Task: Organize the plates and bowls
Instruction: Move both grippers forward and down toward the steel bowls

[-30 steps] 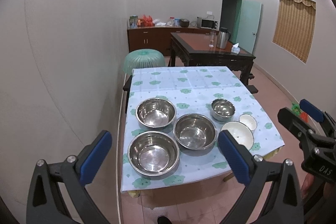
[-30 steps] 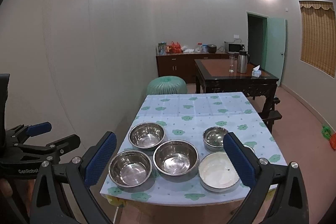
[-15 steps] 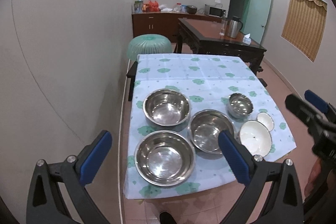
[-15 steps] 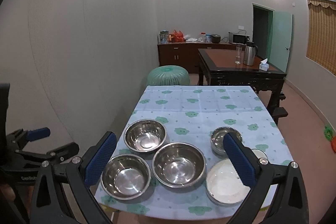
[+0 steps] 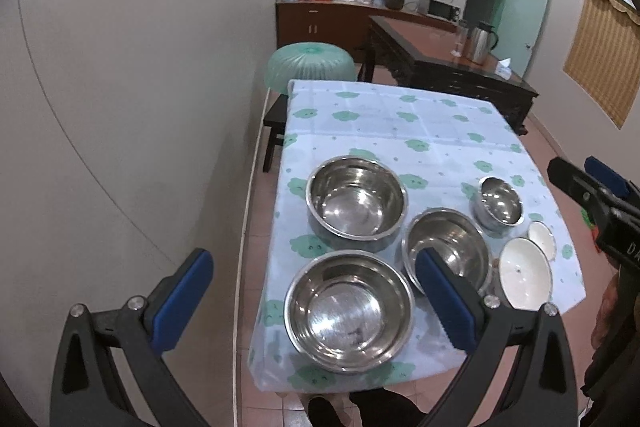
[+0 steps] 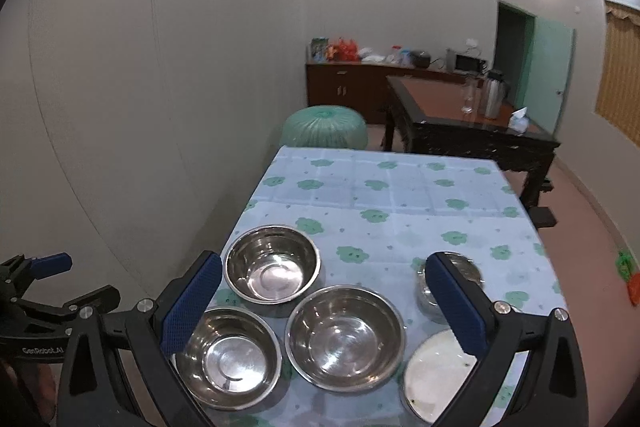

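Three large steel bowls stand on the flowered tablecloth (image 5: pixel 400 123): one far left (image 5: pixel 356 203), one near left (image 5: pixel 350 311), one in the middle (image 5: pixel 448 251). To their right are a small steel bowl (image 5: pixel 500 203), a white plate (image 5: pixel 524 273) and a small white dish (image 5: pixel 542 235). My left gripper (image 5: pixel 312 287) hangs open above the near-left bowl, holding nothing. My right gripper (image 6: pixel 324 301) is open and empty above the middle bowl (image 6: pixel 344 335). Its right finger hides part of the small steel bowl (image 6: pixel 430 293) and the white plate (image 6: pixel 436 375).
A wall runs close along the table's left side. Beyond the table's far end are a green dome cover (image 5: pixel 310 65), a dark wooden table (image 5: pixel 448 67) with a kettle (image 5: pixel 480 41), and a sideboard (image 5: pixel 332 19). A dark stool (image 5: pixel 276 119) sits at the far left corner.
Both grippers have come closer to the table and tilted down, so the bowls look larger. The bowls and plates have not moved. Both grippers stay open.
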The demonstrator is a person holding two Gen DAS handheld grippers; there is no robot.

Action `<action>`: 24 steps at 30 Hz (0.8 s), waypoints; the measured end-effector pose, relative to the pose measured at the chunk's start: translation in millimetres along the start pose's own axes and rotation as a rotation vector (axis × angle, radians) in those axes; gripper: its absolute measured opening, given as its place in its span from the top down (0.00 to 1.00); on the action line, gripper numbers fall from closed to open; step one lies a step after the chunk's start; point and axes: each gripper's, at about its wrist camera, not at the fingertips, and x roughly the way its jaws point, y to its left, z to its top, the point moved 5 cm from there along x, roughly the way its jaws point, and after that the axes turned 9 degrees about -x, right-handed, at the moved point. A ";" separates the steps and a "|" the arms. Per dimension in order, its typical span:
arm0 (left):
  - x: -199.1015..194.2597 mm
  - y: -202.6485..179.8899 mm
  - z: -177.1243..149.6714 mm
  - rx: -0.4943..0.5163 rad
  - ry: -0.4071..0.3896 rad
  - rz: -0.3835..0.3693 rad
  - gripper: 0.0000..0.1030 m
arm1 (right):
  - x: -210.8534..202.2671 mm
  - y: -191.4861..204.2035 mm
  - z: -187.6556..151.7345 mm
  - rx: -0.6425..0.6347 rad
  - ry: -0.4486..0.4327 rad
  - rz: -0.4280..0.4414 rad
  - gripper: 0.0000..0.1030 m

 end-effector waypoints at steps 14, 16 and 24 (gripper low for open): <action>96.1 -2.7 27.0 -0.061 0.117 0.087 0.02 | 137.4 -9.2 9.0 -0.080 0.166 0.143 0.01; 112.3 -3.8 25.6 -0.064 0.145 0.103 0.04 | 158.0 -9.5 4.9 -0.086 0.203 0.153 0.01; 158.0 -3.7 24.4 -0.065 0.209 0.140 0.08 | 216.2 -11.2 -8.7 -0.098 0.304 0.192 0.01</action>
